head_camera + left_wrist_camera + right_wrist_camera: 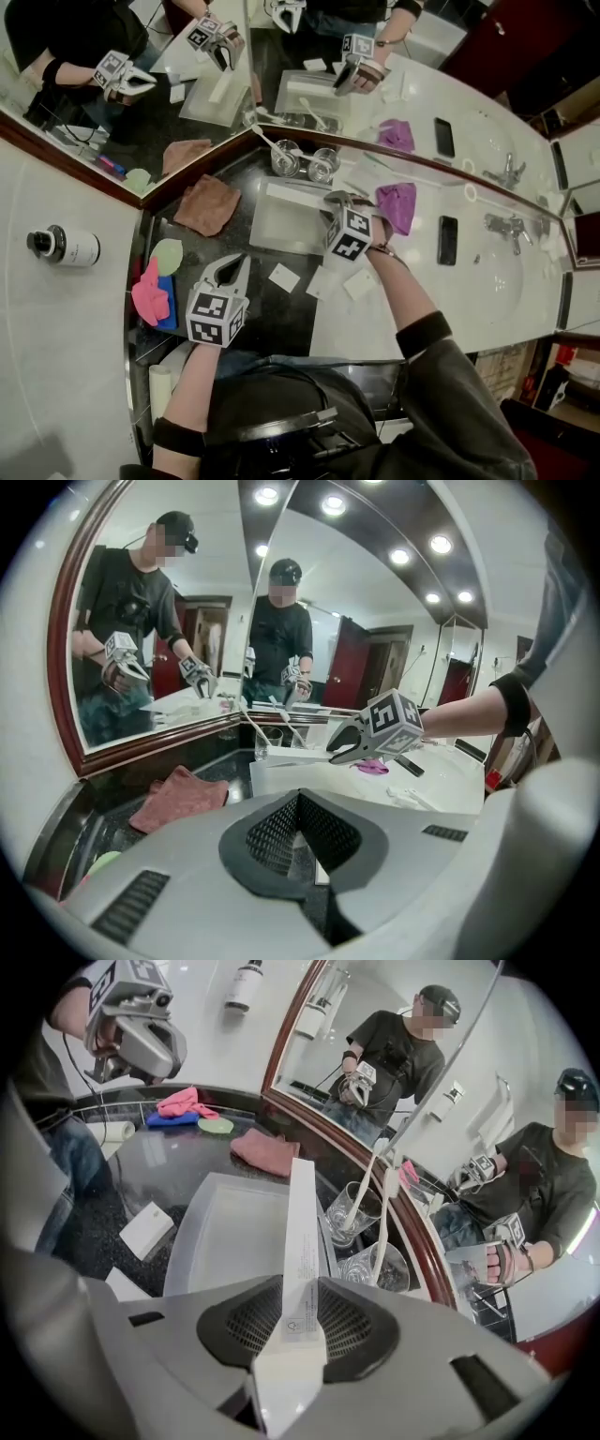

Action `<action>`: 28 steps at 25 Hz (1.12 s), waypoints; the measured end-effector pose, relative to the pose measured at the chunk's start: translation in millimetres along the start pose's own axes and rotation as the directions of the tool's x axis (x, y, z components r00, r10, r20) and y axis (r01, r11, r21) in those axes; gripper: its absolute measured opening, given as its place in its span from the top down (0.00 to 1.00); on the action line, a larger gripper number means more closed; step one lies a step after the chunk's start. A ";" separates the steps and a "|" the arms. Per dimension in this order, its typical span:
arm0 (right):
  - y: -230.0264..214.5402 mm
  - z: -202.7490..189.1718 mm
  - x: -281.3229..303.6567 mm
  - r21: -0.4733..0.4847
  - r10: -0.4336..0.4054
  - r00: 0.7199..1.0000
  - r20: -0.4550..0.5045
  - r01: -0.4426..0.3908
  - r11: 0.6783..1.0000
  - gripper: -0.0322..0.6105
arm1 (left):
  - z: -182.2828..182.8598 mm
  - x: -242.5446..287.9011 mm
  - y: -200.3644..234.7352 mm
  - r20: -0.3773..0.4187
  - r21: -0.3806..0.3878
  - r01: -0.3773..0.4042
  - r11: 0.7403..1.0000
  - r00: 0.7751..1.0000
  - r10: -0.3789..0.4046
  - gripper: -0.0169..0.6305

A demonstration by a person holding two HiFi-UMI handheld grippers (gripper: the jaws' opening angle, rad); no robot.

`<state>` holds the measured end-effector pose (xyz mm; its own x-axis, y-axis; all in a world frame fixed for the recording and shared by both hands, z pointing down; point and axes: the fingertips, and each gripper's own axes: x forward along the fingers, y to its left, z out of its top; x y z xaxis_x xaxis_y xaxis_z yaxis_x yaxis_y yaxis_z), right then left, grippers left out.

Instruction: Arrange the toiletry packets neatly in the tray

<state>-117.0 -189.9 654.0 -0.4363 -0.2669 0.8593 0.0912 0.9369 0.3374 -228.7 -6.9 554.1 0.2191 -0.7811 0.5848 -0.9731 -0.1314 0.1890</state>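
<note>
Right gripper view shows the right gripper (298, 1326) clamped on a long packet (302, 1213) above the tray's (230, 1241) edge, so placing is in hand; next, lower it flat inside, while the left gripper (300, 841) is closed, empty.

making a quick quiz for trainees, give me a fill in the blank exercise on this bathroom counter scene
1. The right gripper is shut on a long white ____.
2. The left gripper is ____, with nothing between its jaws.
3. Behind the tray stand ____ clear glasses.
Missing words: packet; shut; two.
</note>
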 end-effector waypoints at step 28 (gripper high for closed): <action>169.2 -127.6 -158.2 0.608 -0.157 0.984 -0.089 0.178 0.774 0.74 | -3.5 9.7 -96.6 -0.017 0.183 0.191 0.964 0.981 -0.191 0.97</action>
<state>81.7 -17.9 624.2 -0.3636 -0.4295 0.8266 -0.5514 0.8144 0.1806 -132.3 0.3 544.3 0.4022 -0.7309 0.5514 -0.9096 -0.3878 0.1494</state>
